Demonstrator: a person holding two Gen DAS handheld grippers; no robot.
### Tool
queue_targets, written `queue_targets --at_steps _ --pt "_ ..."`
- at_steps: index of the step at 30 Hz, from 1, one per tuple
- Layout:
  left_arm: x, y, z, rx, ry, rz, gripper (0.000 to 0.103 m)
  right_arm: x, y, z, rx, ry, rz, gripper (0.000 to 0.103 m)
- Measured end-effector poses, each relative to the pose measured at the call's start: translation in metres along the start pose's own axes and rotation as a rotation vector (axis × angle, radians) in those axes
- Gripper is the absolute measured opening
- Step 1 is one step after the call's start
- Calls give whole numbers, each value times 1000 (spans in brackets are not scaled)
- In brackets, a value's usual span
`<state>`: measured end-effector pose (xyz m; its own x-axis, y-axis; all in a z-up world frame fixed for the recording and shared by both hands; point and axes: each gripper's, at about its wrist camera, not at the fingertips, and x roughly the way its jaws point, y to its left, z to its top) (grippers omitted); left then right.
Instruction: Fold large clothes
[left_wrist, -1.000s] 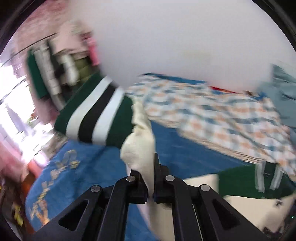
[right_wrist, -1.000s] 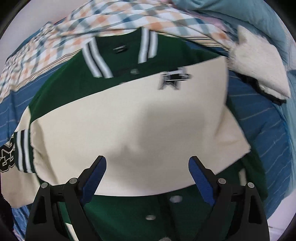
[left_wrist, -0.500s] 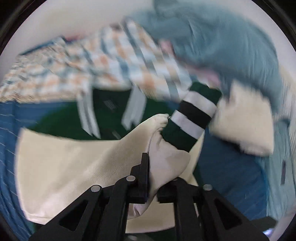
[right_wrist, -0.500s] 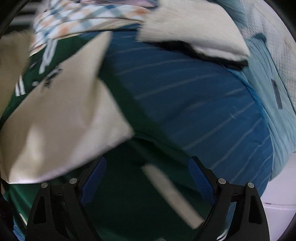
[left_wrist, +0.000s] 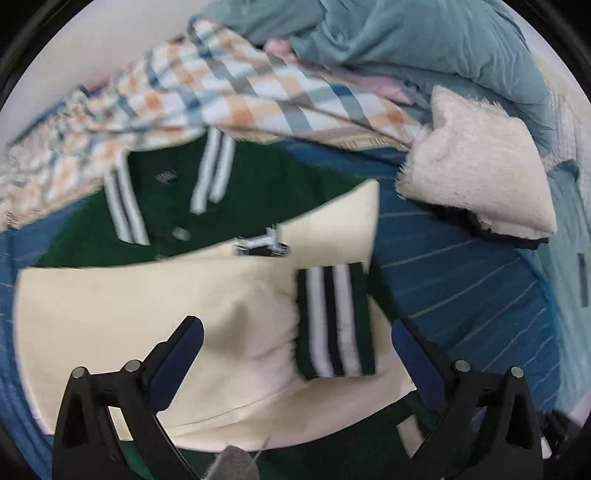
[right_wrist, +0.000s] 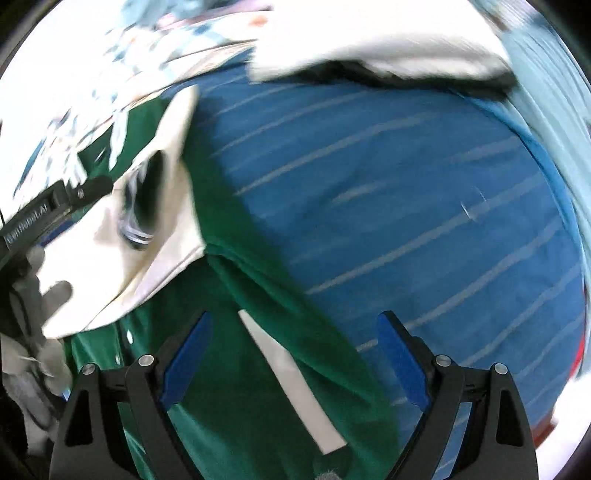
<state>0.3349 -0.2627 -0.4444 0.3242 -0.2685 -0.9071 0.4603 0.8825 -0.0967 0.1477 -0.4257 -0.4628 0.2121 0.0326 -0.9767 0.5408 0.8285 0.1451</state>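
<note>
A blue striped sheet (left_wrist: 461, 280) is covering the bed, and on it the green jacket (left_wrist: 177, 206) is lying flat, collar pointing toward the checked blanket (left_wrist: 229, 99), hem toward the grippers. Its cream sleeve (left_wrist: 147, 295) is lying folded across the chest, the ribbed striped cuff (left_wrist: 334, 321) resting on top. A fluffy cream cushion (left_wrist: 476, 173) is sitting just beside the jacket. The left gripper (left_wrist: 295, 354) is hovering over the sleeve, jaws wide apart, holding nothing. The right gripper (right_wrist: 293, 354) is hanging over the jacket's green hem edge, jaws likewise spread and empty.
</note>
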Motion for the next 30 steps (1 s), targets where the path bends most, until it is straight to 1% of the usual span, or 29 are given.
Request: queue_targets --at_steps 2,3,4,5,6,7,8,9,10,11,12,14,15,16,18,19,20,22,23,25,26,27,28,29,30 --pt "-19 16 -10 -30 -18 38 103 7 15 5 -98 4 -29 92" --pt "-31 29 -20 -60 -25 65 103 16 26 10 -157 7 -42 92" --pt "-39 41 -29 -81 -29 83 103 21 33 15 -191 8 -49 92" --pt "-48 56 -43 -106 -31 120 103 33 43 19 -243 17 -68 91" --pt "-56 75 -62 -133 -22 188 103 43 50 24 -275 28 -81 91" --pt "-60 88 -76 -148 -11 241 103 55 59 29 -321 40 -98 87" --pt "-61 103 -92 -164 5 295 103 70 68 32 -377 58 -100 71" --pt "-60 119 -109 -181 33 360 103 81 75 35 -417 71 -112 58" --pt "-54 139 -130 -204 81 422 103 89 78 38 -439 82 -120 37" --pt "-48 155 -145 -232 127 456 103 96 77 42 -437 90 -122 29" --pt "-43 169 -156 -262 160 479 103 96 66 51 -379 65 -99 27" --pt "-35 201 -180 -355 212 521 103 90 31 66 -211 43 2 27" --pt "-32 211 -186 -385 220 535 103 90 8 72 -108 35 34 27" --pt "-30 219 -190 -412 227 550 103 94 -13 74 -19 39 52 27" --pt "-27 229 -195 -452 237 560 103 107 -38 73 103 80 119 28" --pt "-28 232 -196 -468 235 560 103 109 -38 75 115 92 119 30" --pt "-31 231 -197 -473 232 561 103 105 -31 77 106 104 79 35" --pt "-43 225 -200 -459 227 557 103 88 -15 74 73 122 -29 38" --pt "-48 222 -202 -447 226 560 103 75 -7 69 61 113 -50 40" --pt "-60 212 -210 -413 235 579 103 43 16 47 21 95 -22 41" --pt "-65 207 -218 -396 248 600 103 33 27 36 5 99 18 41" --pt "-69 209 -229 -392 261 610 103 26 40 19 -5 119 99 41" --pt "-71 209 -238 -393 284 617 103 27 57 -1 -16 180 211 41" --pt "-71 209 -250 -402 312 619 103 37 72 -17 -18 256 300 41" --pt "-70 211 -258 -409 336 622 103 53 88 -38 -6 362 399 41"
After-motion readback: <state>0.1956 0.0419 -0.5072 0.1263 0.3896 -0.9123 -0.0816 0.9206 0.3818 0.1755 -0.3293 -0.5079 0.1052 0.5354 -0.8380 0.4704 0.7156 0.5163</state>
